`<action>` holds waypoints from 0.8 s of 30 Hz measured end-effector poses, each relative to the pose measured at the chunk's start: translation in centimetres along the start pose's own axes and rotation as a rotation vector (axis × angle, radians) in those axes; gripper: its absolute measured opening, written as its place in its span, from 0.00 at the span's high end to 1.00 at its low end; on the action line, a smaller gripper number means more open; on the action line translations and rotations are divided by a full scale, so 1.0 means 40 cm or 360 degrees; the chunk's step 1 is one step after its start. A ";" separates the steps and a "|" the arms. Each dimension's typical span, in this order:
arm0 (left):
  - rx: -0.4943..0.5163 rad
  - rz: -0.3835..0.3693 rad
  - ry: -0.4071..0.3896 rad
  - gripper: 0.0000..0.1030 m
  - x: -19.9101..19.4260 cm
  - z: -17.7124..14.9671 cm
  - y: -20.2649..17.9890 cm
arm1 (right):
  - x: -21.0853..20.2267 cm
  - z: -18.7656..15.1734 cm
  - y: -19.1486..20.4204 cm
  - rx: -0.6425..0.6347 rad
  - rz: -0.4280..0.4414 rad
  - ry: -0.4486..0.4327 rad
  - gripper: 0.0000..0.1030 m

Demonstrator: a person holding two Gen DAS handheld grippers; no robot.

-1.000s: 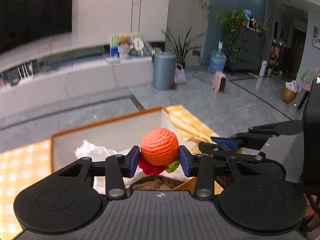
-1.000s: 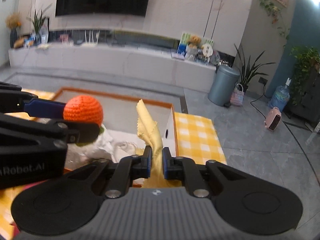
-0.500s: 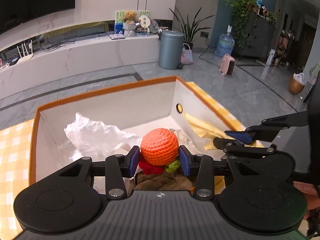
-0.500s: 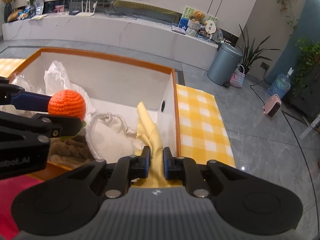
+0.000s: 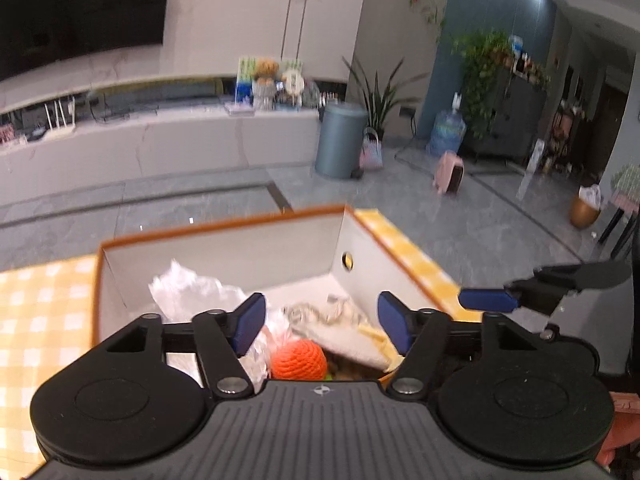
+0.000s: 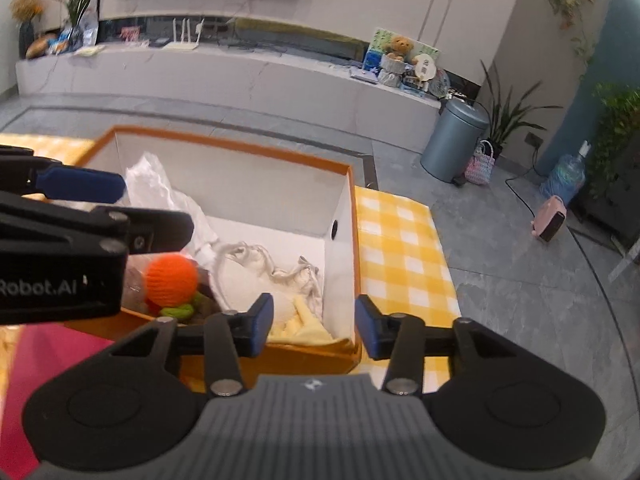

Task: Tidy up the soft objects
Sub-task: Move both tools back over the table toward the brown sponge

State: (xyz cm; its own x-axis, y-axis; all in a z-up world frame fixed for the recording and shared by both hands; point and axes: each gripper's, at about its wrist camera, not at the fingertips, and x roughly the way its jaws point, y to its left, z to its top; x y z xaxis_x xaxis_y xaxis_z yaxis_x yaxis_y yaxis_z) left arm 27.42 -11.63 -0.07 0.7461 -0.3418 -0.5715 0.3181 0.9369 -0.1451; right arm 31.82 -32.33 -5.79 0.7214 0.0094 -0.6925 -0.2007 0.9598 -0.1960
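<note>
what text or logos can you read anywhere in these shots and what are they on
"Robot.AI": white letters on the side of the left gripper, cut off at the picture's left edge.
Small emblem on the right gripper body: a symbol, no letters.
Packages and a round sign on the far counter: too small to read.

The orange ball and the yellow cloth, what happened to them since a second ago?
Both were let go. The left claw has just opened, and the orange ball now lies in the box. The right claw has just opened too, leaving the yellow cloth in the box's near corner. The white bags stayed put.
</note>
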 end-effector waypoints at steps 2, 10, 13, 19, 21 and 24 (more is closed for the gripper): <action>0.0016 0.0010 -0.0066 0.25 -0.041 0.008 -0.010 | -0.048 0.000 0.006 0.0003 0.0001 -0.0059 0.45; 0.0099 0.0037 -0.0299 0.25 -0.220 -0.004 -0.053 | -0.263 -0.062 0.059 0.0101 0.0056 -0.0328 0.36; 0.0162 0.0056 -0.0382 0.25 -0.284 -0.037 -0.073 | -0.331 -0.129 0.092 0.0155 0.0076 -0.0473 0.34; 0.0281 0.0065 -0.0414 0.25 -0.360 -0.128 -0.115 | -0.391 -0.270 0.159 0.0349 0.0126 -0.0483 0.33; 0.0288 0.0069 -0.0378 0.25 -0.369 -0.160 -0.119 | -0.391 -0.309 0.182 0.0403 0.0131 -0.0426 0.33; 0.0270 0.0075 -0.0305 0.25 -0.375 -0.206 -0.113 | -0.385 -0.362 0.216 0.0456 0.0125 -0.0361 0.33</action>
State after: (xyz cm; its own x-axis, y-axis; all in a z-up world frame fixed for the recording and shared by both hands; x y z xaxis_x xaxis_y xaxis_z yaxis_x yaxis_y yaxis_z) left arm 9.97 -10.13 2.53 0.8546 -0.3209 -0.4083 0.3618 0.9319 0.0247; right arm 9.40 -28.25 -6.86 0.8460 0.1171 -0.5201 -0.0906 0.9930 0.0762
